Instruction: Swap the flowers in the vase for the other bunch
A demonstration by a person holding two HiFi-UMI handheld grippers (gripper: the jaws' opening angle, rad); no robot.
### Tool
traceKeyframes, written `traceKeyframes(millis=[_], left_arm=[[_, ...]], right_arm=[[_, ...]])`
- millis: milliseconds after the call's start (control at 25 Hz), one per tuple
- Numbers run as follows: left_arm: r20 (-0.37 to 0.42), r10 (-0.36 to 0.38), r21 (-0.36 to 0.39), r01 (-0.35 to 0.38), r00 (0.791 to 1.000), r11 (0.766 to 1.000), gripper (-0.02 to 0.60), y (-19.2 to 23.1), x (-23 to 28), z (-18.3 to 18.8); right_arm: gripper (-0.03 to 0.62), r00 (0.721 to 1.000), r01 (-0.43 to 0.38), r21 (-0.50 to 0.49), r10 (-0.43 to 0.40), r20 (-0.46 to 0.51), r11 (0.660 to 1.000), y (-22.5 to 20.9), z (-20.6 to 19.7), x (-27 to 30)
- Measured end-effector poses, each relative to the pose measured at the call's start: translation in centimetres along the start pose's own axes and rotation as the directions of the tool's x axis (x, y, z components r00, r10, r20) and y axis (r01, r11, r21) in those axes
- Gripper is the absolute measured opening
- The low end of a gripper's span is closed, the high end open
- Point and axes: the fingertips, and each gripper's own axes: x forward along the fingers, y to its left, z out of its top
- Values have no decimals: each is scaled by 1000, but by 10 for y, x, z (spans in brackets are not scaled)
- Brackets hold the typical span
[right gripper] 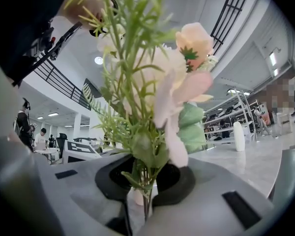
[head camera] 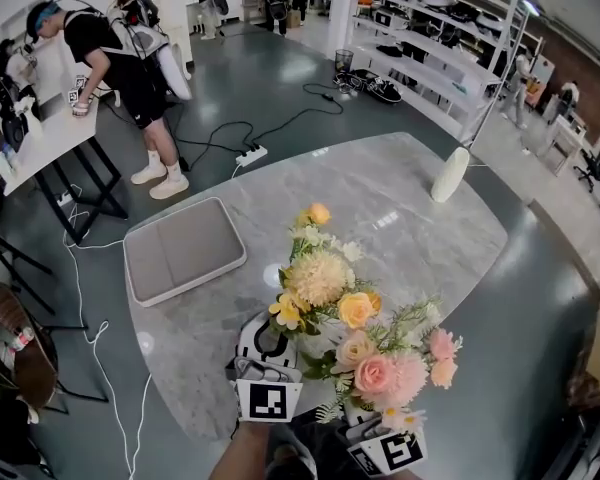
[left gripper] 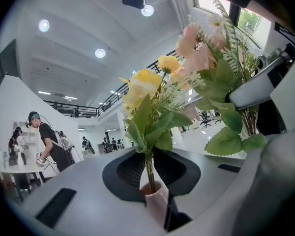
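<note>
As the left gripper [left gripper: 155, 193] clamps the yellow bunch [head camera: 320, 278] and the right gripper [right gripper: 142, 196] the pink bunch [head camera: 390, 373], both stand well apart from the white vase [head camera: 449, 175]. A grey tray [head camera: 183, 249] lies left of the vase; blooms crowd both gripper views.

A person in a black T-shirt [head camera: 110, 63] is bending over a white side table [head camera: 40, 148] as a flat grey rectangular tray [head camera: 185, 250] is lying on the pale marble desk [head camera: 380, 198]; a white power strip [head camera: 251, 155] is trailing black cable across the floor.

Grey floor [head camera: 280, 78], marble table [head camera: 380, 183], possibly brick wall [head camera: 580, 68]
</note>
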Motion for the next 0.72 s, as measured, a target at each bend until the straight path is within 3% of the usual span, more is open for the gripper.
traceKeyframes(millis=[360, 720], left_arm=[[80, 30, -84, -23, 996, 996, 60, 18, -1, 30], [85, 50, -191, -33, 995, 981, 57, 37, -4, 44]], right_arm=[[71, 1000, 9, 29, -10, 28, 1000, -4, 23, 1], [69, 999, 9, 50, -11, 37, 999, -11, 40, 9]])
